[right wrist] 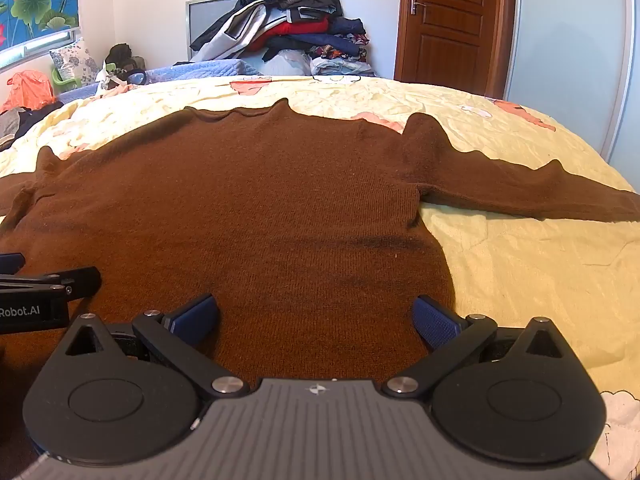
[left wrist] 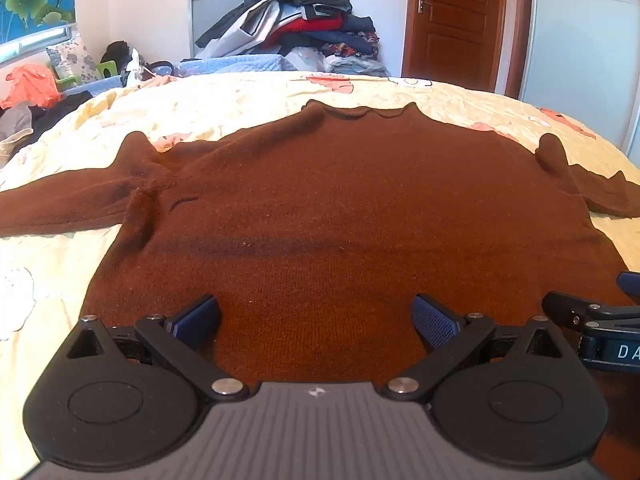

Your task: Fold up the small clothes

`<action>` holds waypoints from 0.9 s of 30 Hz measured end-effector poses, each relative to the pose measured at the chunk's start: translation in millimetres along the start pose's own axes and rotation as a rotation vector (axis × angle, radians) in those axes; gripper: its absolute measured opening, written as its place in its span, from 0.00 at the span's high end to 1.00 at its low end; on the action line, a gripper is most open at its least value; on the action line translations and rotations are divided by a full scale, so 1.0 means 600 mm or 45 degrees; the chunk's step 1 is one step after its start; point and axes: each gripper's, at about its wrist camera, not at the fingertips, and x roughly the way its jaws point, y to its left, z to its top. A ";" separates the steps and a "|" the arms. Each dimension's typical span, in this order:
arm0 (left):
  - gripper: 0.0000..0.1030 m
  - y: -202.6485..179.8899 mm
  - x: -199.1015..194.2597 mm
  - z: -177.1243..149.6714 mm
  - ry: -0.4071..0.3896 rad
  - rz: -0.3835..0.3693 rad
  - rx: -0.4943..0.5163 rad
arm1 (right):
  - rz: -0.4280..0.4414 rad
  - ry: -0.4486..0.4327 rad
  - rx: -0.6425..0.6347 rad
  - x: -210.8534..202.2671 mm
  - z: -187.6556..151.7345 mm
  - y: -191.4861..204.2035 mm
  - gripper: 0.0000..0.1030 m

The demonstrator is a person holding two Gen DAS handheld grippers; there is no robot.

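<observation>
A brown knit sweater (left wrist: 320,200) lies flat on the bed, collar at the far side, both sleeves spread out sideways; it also shows in the right wrist view (right wrist: 260,208). My left gripper (left wrist: 316,320) is open and empty, low over the sweater's near hem, left of centre. My right gripper (right wrist: 316,320) is open and empty over the hem's right part, near the sweater's right edge. Each gripper shows at the edge of the other's view: the right gripper (left wrist: 592,320) and the left gripper (right wrist: 44,292).
The bed has a pale yellow floral quilt (right wrist: 520,280). A pile of clothes (left wrist: 304,20) stands beyond the far edge. A wooden door (left wrist: 452,20) is at the back right. Loose clothes and an orange bag (left wrist: 30,86) lie at the far left.
</observation>
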 end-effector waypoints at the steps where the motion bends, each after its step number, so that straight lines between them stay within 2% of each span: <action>1: 0.00 0.000 0.000 0.000 0.000 0.000 0.000 | 0.000 0.000 0.000 0.000 0.000 0.000 0.00; 10: 0.00 0.004 -0.002 -0.002 -0.001 -0.022 -0.005 | -0.001 -0.002 0.001 0.000 -0.001 0.001 0.00; 27: 0.00 0.001 0.000 0.000 0.000 -0.004 -0.007 | -0.003 -0.005 0.001 0.001 -0.003 0.001 0.00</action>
